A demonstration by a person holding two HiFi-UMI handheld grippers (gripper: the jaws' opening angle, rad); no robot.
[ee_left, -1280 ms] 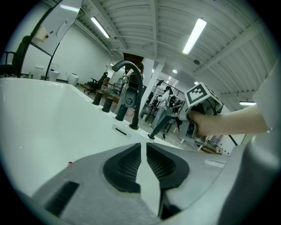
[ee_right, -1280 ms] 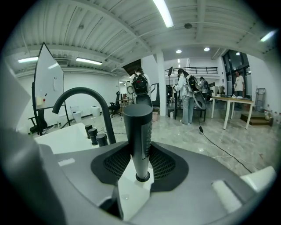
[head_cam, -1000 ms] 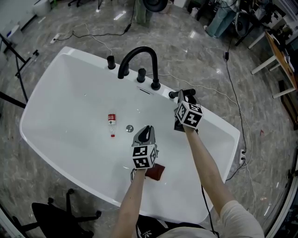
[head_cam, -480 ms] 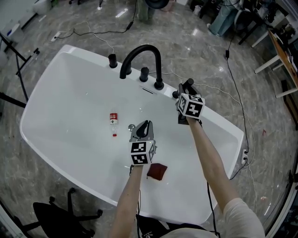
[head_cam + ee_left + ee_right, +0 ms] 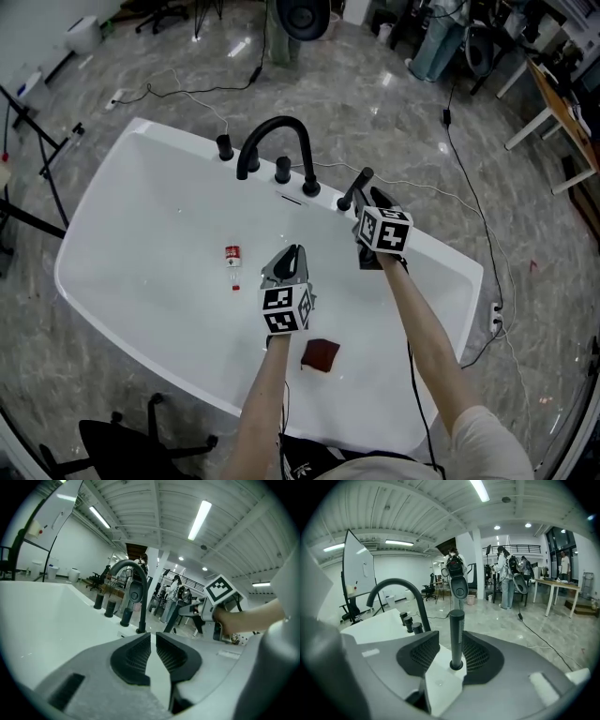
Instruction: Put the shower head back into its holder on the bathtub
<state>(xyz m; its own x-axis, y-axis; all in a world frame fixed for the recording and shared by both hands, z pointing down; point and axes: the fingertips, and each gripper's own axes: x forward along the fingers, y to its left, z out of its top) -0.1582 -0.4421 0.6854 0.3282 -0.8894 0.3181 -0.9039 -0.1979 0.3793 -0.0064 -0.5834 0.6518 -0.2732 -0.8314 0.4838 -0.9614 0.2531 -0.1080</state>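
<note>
When the scene is taken in the head view, a white bathtub (image 5: 112, 234) is seen on a grey marble floor (image 5: 375, 84). A black arched faucet (image 5: 278, 131) and black knobs (image 5: 282, 170) are set along its far rim. The black shower head (image 5: 354, 187) is stood, slightly tilted, on that rim just right of the knobs, and the right gripper (image 5: 373, 199) is held just beside it. The left gripper (image 5: 292, 255) is held over the inside of the tub, apart from the shower head. A small bottle with a red label (image 5: 232, 258) is laid on the tub floor to the left, and a dark red object (image 5: 321, 354) is seen near the close wall.

In the left gripper view, the left gripper (image 5: 153, 641) is shown drawn narrow: only a thin gap is left between its ribbed pads, and nothing is held there. Beyond it the faucet (image 5: 133, 588) is seen.

In the right gripper view, the shower head's straight handle (image 5: 457, 634) is seen upright between the parted jaws of the right gripper (image 5: 451, 641), and its foot is seated in the round holder (image 5: 456, 666) on the white rim. The handle is close to the right-hand pad, though contact cannot be told, and the left-hand pad is clear of it. No grip is made. The faucet (image 5: 396, 585) is seen to the left.
</note>
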